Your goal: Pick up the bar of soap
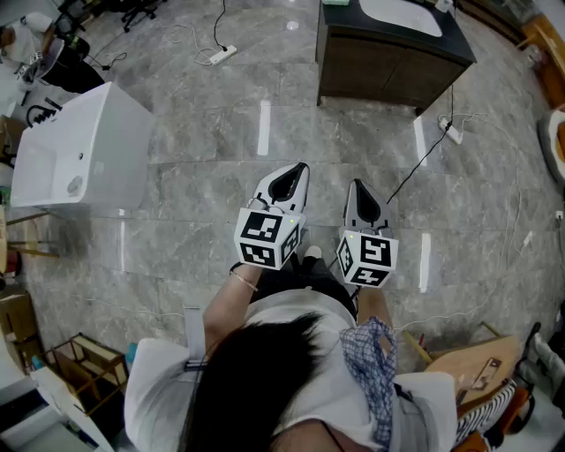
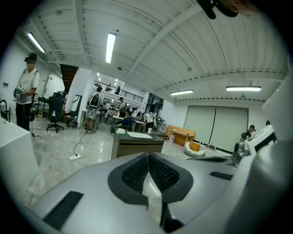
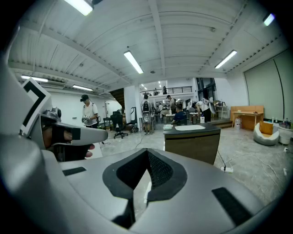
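Dark cabinet waits top centre; my left claw and right claw, pressed together and empty, likely must approach, then spread.

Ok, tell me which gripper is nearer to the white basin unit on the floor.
Left. The left gripper is held out to the right of the white basin unit, with floor between; the right gripper sits beyond it, farther right.

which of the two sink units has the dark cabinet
The far one, at the head view's top: a white basin set in a dark cabinet; the unit at left is all white.
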`<state>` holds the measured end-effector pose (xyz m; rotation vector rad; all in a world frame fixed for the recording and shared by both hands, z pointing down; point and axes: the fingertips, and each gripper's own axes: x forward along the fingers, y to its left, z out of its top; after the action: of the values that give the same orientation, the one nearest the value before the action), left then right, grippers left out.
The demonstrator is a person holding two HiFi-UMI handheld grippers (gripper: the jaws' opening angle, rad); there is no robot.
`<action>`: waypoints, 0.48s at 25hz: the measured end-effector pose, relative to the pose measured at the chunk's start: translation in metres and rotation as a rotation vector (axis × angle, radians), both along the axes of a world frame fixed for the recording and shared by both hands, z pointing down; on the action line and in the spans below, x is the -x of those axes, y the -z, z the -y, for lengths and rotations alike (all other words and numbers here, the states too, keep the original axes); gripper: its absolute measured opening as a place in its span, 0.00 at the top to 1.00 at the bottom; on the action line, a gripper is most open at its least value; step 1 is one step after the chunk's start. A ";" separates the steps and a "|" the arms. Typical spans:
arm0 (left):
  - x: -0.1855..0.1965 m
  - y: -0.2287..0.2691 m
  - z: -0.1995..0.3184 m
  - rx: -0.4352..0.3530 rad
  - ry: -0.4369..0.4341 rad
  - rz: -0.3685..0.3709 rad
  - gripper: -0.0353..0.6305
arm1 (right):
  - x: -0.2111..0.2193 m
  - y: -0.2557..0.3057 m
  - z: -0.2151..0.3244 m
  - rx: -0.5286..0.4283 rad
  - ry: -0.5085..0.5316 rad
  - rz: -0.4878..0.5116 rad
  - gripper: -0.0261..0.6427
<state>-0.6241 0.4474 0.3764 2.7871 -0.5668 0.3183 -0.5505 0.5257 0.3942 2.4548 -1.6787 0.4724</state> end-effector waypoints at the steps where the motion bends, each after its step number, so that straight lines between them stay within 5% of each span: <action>1: 0.000 0.001 0.000 0.008 0.001 -0.011 0.93 | 0.000 -0.001 0.001 -0.002 0.001 0.007 0.94; 12: -0.007 0.000 0.003 0.009 0.012 -0.013 0.93 | -0.009 -0.005 0.002 0.011 0.003 0.000 0.94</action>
<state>-0.6169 0.4442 0.3763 2.7741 -0.5772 0.2989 -0.5417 0.5239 0.3996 2.4444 -1.6742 0.4796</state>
